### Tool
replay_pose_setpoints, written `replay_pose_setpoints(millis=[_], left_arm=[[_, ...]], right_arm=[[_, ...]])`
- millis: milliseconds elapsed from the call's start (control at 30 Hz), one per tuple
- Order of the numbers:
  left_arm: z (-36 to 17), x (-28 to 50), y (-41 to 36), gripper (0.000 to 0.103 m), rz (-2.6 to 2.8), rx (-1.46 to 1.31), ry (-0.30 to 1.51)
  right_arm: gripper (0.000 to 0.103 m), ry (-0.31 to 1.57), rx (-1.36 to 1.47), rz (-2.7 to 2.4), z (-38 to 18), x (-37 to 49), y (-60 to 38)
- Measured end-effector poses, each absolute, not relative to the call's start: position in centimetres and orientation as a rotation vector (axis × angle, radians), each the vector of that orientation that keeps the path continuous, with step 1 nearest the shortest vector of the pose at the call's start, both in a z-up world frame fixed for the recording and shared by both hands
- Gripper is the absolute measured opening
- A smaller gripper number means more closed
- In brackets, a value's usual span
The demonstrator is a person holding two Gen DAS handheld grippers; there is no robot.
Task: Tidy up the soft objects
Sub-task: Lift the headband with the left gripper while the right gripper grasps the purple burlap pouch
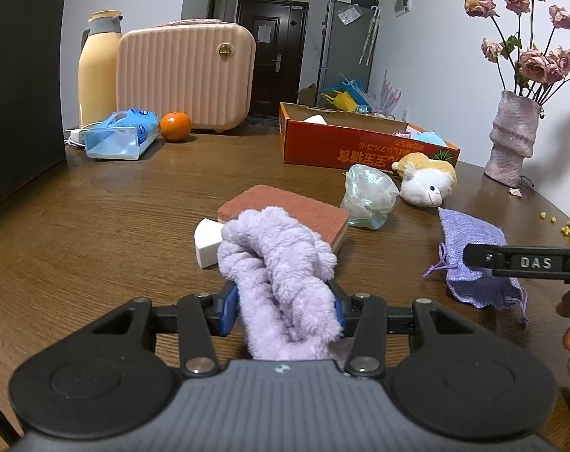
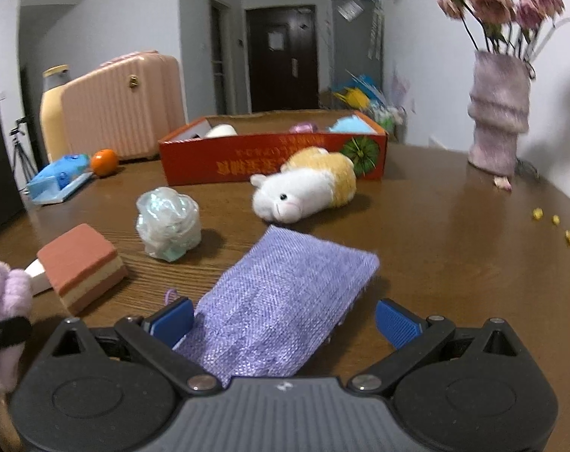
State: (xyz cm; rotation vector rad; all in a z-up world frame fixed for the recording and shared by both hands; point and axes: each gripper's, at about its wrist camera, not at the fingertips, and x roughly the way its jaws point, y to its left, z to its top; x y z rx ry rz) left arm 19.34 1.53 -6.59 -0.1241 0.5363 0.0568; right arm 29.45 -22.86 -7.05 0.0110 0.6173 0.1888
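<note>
On the brown wooden table (image 1: 96,218), the left gripper (image 1: 283,301) clenched a fluffy lilac cloth (image 1: 277,263) just in front of the terracotta sponge (image 1: 285,207), while the right gripper (image 2: 285,320) stood released astride a purple woven pouch (image 2: 285,293) beside that sponge.

A: Where does the left view sit?
B: Low over the table (image 1: 96,203), close behind its claw (image 1: 283,310), facing the door (image 1: 272,52).
A: And the right?
B: Just beside it, same heading, further right. Both share the box (image 2: 273,158), sponge (image 2: 80,263), vase (image 1: 512,137).
</note>
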Motion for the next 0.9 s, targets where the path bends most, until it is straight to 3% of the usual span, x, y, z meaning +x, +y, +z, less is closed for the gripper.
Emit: replay_pose_setpoints(millis=[233,333,400,533,667,900], left_arm=[[-6.6,19.3,1.5,0.046,0.051,-0.125,0.539],[-6.6,19.3,1.5,0.046,0.05,-0.126,0.539],[-6.6,19.3,1.5,0.046,0.049,-0.126,0.539],[-6.6,19.3,1.5,0.046,0.049,-0.129,0.54],[-6.6,19.2,1.5,0.046,0.047,-0.13,0.541],[-6.6,19.2,1.5,0.046,0.046,-0.13,0.54]], right_arm=[[0.102,0.662,0.032,0.171,-7.5,30.0,-22.2],[0.097,0.669,0.035,0.177,-7.7,30.2,-22.2],[0.091,0.681,0.038,0.18,-7.8,30.3,-22.3],[0.065,0.68,0.045,0.207,-7.8,30.2,-22.4],[0.024,0.661,0.073,0.262,-7.5,29.7,-22.5],[0.019,0.597,0.074,0.29,-6.8,28.8,-22.4]])
